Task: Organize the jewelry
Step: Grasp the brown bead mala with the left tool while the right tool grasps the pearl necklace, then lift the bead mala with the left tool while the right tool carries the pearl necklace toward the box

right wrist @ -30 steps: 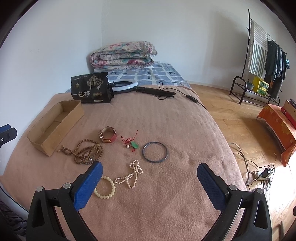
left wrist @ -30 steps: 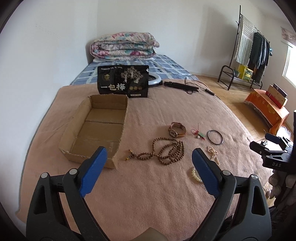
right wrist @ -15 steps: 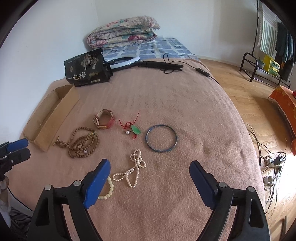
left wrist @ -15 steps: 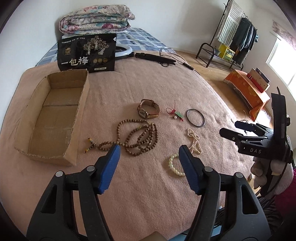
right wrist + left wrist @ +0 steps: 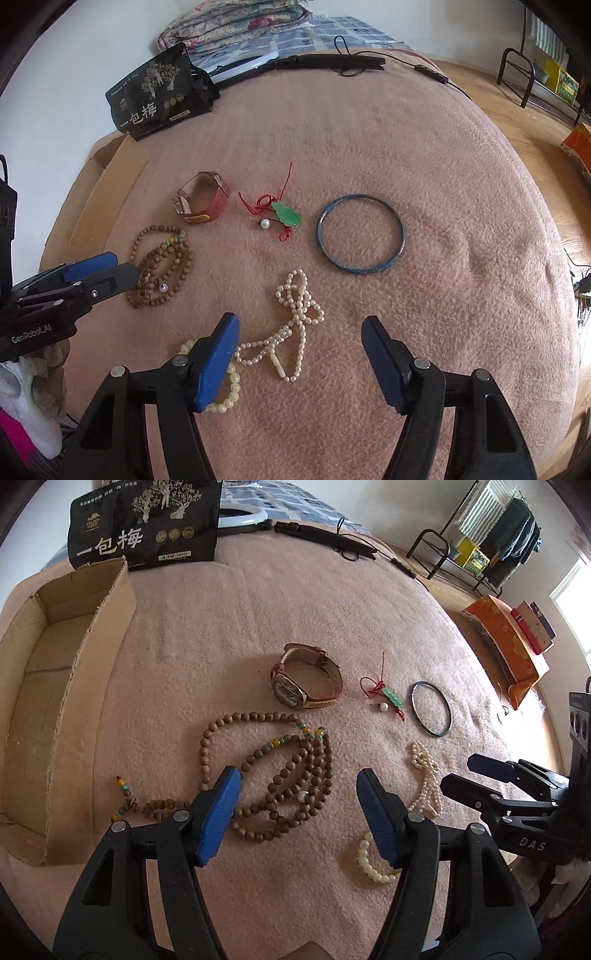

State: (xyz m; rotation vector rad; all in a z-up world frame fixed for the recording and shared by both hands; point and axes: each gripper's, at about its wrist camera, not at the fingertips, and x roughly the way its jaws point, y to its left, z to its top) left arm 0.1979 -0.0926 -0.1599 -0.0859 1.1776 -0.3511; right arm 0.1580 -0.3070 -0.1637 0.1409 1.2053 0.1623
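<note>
We are holding both grippers over the pink blanket, where the jewelry is lying loose. Our left gripper is hanging above the wooden beads; its jaws are standing apart and gripping nothing, with part of the bead coil showing between them. Our right gripper is closing above the pearl necklace, whose strand is lying between the blue pads, and the pads are not pressing on it yet. A pale bracelet is peeking out from under the right gripper's left pad. Further off, we are seeing the watch resting on its side, the jade charm with its red cord just beside it, and the bangle lying flat to the right. The cardboard box is sitting open at the blanket's left edge, well apart from the pieces, with a black pouch standing behind it.
</note>
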